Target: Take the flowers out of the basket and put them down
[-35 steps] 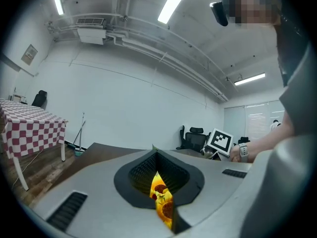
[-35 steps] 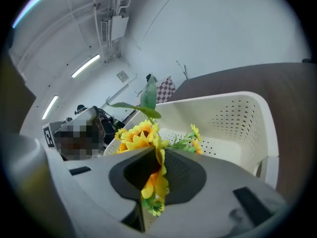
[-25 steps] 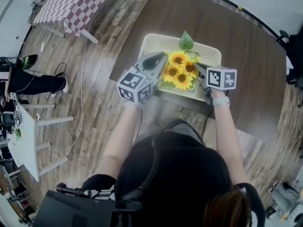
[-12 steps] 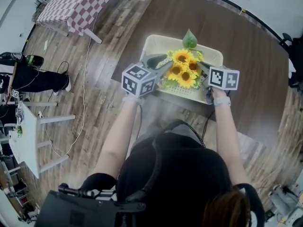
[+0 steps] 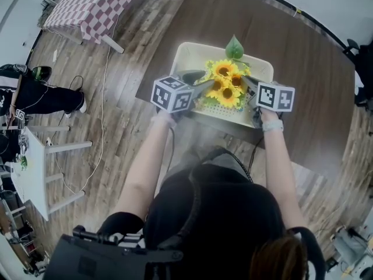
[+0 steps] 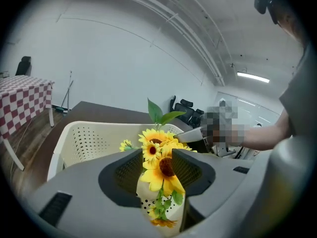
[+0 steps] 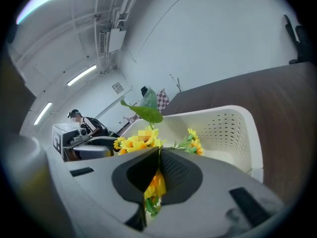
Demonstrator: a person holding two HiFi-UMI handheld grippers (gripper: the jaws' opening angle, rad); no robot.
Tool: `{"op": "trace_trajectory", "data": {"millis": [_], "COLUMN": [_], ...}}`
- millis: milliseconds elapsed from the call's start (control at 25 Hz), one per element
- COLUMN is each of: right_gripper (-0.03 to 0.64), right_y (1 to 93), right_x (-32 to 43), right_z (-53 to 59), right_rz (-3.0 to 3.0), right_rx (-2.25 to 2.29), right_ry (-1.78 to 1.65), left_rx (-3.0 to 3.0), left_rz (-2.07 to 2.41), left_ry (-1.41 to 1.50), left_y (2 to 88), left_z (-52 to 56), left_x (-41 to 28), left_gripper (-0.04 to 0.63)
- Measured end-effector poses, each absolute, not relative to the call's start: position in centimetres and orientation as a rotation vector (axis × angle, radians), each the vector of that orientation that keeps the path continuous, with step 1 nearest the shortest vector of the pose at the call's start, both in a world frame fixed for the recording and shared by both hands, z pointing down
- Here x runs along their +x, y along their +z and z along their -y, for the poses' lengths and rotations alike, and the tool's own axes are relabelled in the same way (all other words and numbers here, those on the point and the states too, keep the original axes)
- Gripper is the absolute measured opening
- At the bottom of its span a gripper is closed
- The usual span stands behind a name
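flowers (image 5: 224, 85): yellow sunflower bunch, one green leaf on top, in the cream perforated basket (image 5: 185, 50) | left gripper (image 5: 204, 85): tip at the blooms' left side | right gripper (image 5: 247, 84): tip at their right side | basket sat on dark brown table (image 5: 303, 51) | checkered table (image 5: 87, 4) well apart, upper left

flowers (image 5: 224, 84) are bright yellow with brown centres, leaf (image 5: 234, 47) green; basket (image 5: 191, 52) cream, dotted with holes; table (image 5: 303, 80) dark brown; tablecloth (image 5: 93, 4) red-and-white checks
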State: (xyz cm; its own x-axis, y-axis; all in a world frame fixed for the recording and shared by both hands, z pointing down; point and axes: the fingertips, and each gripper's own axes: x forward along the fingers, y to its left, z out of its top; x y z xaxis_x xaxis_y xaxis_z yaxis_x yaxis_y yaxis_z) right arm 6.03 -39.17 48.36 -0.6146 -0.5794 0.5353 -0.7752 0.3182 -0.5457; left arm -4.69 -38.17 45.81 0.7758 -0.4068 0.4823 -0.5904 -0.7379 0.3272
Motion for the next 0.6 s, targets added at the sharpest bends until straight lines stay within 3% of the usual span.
{"op": "trace_trajectory", "data": {"millis": [480,600], "right_gripper": [0.002,0.002], "right_y": [48.4,48.4], "right_x": [5.9,5.9], "right_z": [38.6,38.5], "right_rz": [2.348,2.355], "right_rx": [1.217,1.207], "right_ry": [1.174,1.18], "left_rx": [2.374,2.34], "left_rz": [0.637,0.613], "left_ry": [0.628,0.589], "left_y": [48.5,48.4], "left_z": [37.3,37.3], "left_x": [-4.0,-3.9], "left_gripper": [0.193,0.16]}}
